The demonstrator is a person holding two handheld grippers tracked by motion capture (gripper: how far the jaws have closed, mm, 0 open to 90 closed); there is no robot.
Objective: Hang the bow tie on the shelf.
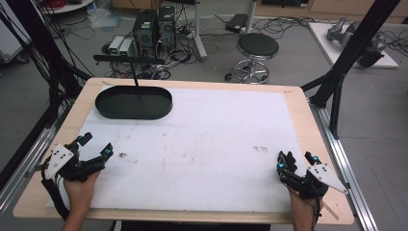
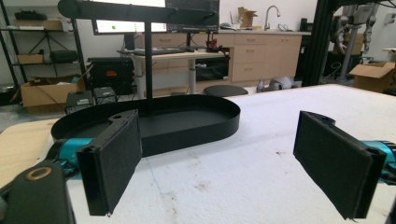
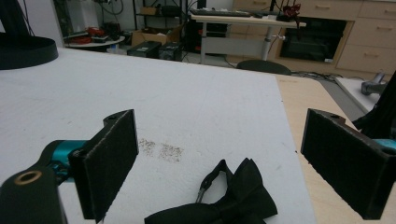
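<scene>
While both tools rest low at the near edge of the bench (image 1: 298, 101), nothing is held yet; taking the black oval tray (image 1: 133, 102) as landmark, the left tool (image 1: 94, 147) sits well in front of it and slightly to its left, with its jaws wide apart and only bare white mat (image 1: 207, 139) between them. From the tray the mat runs right toward the right tool (image 1: 297, 160), which is far off at the opposite near corner; its jaws also stand fully apart and press on nothing.

The black bow tie (image 3: 224, 200), seen in the right gripper view, lies flat on the mat just before the right tool, well apart from the tray; its long axis seems to run across the jaws' opening, and one wing points toward the right-hand jaw, while the rest is cut off by the frame.

My judgement of the risk: if the jaws close on one soft wing alone, the tie may fold, slip out or drag on the mat; its small metal clasp (image 3: 203, 186) could catch the rough surface; a grip at the middle knot seems safer.
</scene>
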